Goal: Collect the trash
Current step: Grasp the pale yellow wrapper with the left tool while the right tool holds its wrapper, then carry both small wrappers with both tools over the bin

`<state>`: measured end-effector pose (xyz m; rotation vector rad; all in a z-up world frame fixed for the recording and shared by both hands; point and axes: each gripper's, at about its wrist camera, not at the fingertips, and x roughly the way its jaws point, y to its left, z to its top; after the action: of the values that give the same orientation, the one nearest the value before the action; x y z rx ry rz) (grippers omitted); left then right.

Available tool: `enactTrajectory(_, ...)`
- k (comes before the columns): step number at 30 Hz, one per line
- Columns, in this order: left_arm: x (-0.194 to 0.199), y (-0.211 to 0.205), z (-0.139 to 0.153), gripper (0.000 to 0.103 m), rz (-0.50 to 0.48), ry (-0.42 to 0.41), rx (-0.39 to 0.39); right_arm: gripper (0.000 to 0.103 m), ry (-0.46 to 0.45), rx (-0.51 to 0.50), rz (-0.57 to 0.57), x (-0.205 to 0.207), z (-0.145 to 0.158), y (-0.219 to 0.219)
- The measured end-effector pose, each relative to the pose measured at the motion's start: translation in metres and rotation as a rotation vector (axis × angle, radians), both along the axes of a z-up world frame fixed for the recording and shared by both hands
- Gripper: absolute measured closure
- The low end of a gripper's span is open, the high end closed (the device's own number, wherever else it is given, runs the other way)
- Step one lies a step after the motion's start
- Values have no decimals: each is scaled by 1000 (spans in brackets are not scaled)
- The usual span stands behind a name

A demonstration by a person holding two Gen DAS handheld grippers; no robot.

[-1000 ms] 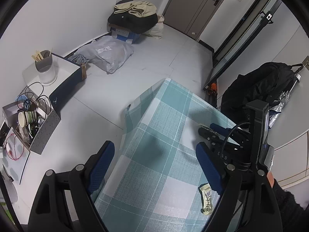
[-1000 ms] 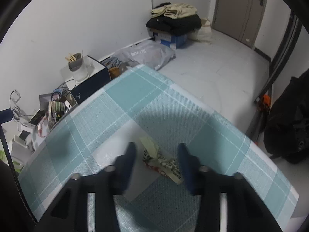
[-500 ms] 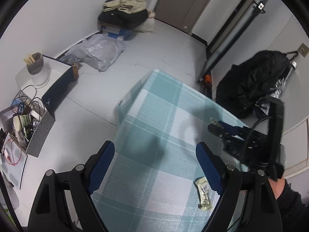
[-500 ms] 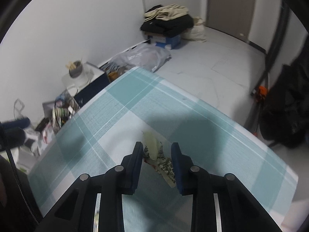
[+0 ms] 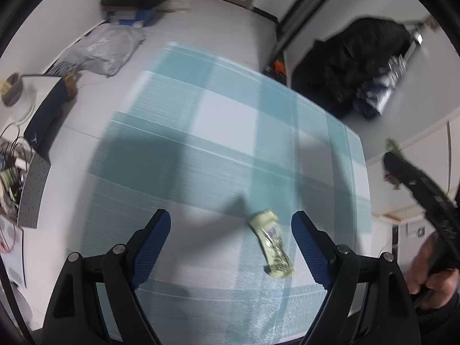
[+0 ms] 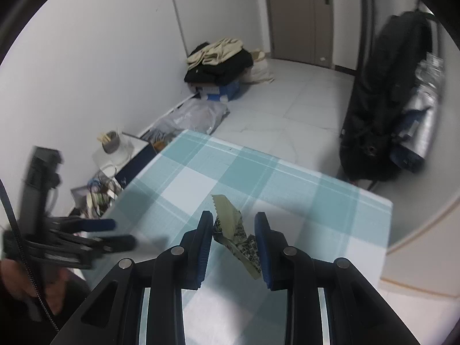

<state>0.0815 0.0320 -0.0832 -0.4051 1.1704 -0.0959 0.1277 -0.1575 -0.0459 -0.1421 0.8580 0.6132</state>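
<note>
Checked tablecloth (image 5: 201,149), crumpled printed wrapper (image 6: 234,234)

Your left gripper (image 5: 231,235): matt black plastic arms, blue pads (image 5: 152,240) with a fine rough grid, bright metal pins. Same build on your right gripper (image 6: 234,240). Tablecloth (image 5: 201,149) is woven cloth, matt, checked teal and white. Wrapper (image 5: 271,248) on it looks like thin crinkled film, slightly glossy. Wrapper (image 6: 235,234) in your right gripper is creased, printed, dull. Floor (image 6: 287,100) is smooth pale tile.
</note>
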Motion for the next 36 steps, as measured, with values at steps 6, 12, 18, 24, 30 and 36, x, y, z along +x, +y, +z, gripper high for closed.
enactTrajectory(6, 1, -22, -14, 19, -66, 54, 36, 75, -16, 33, -50, -24, 9, -25)
enactTrajectory(12, -2, -37, -21, 19, -98, 65, 134, 75, -22, 70, -89, -35, 15, -48)
enactTrajectory(18, -3, -42, -25, 20, -115, 68, 227, 75, -30, 74, -103, -40, 19, -59)
enactTrajectory(24, -4, -52, -24, 36, -158, 51, 257, 75, -34, 91, -109, -47, 19, -66)
enactTrajectory(30, -8, -57, -20, 73, -204, 37, 263, 75, -39, 109, -127, -53, 20, -74)
enactTrajectory(36, -11, -63, -20, 93, -238, 29, 240, 75, -30, 109, -145, -53, 17, -78)
